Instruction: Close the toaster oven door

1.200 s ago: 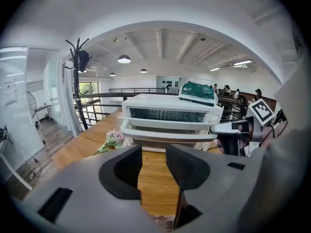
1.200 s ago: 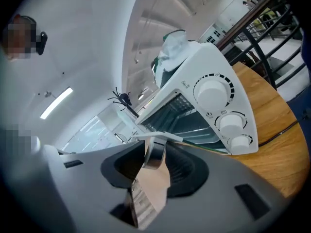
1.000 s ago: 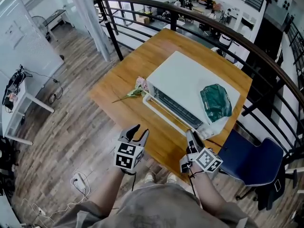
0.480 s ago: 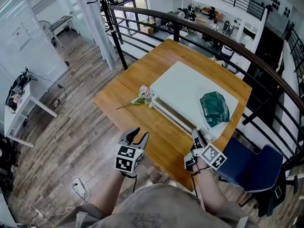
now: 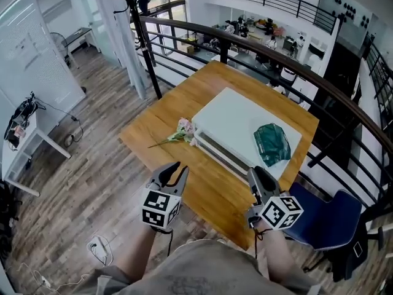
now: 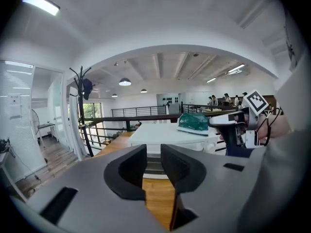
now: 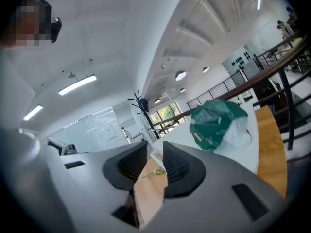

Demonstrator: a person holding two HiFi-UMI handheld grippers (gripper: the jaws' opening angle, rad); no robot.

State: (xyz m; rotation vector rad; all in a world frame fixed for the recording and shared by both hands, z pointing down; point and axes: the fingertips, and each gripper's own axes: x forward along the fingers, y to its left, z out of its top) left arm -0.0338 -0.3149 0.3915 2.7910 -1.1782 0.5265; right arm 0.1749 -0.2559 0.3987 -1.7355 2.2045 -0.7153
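Observation:
The white toaster oven (image 5: pixel 236 118) stands on the wooden table (image 5: pixel 161 118), and its front door (image 5: pixel 222 153) lies flat against the body. A green bag (image 5: pixel 271 142) rests on the oven's top. My left gripper (image 5: pixel 176 172) hovers off the table's near edge, left of the oven. Its jaws are closing, with a narrow gap and nothing between them (image 6: pixel 153 161). My right gripper (image 5: pixel 256 177) hangs just before the oven's near right corner without touching it. Its jaws are closing too, and they hold nothing (image 7: pixel 154 161).
A pink flower (image 5: pixel 180 131) lies on the table against the oven's left front corner. A blue chair (image 5: pixel 325 217) stands right of the table. A dark railing (image 5: pixel 245 39) runs behind it, with a drop to a lower floor beyond.
The oven door has swung up from partly open to flat against the body. My right gripper has drawn back from it, and the left gripper's jaws have narrowed.

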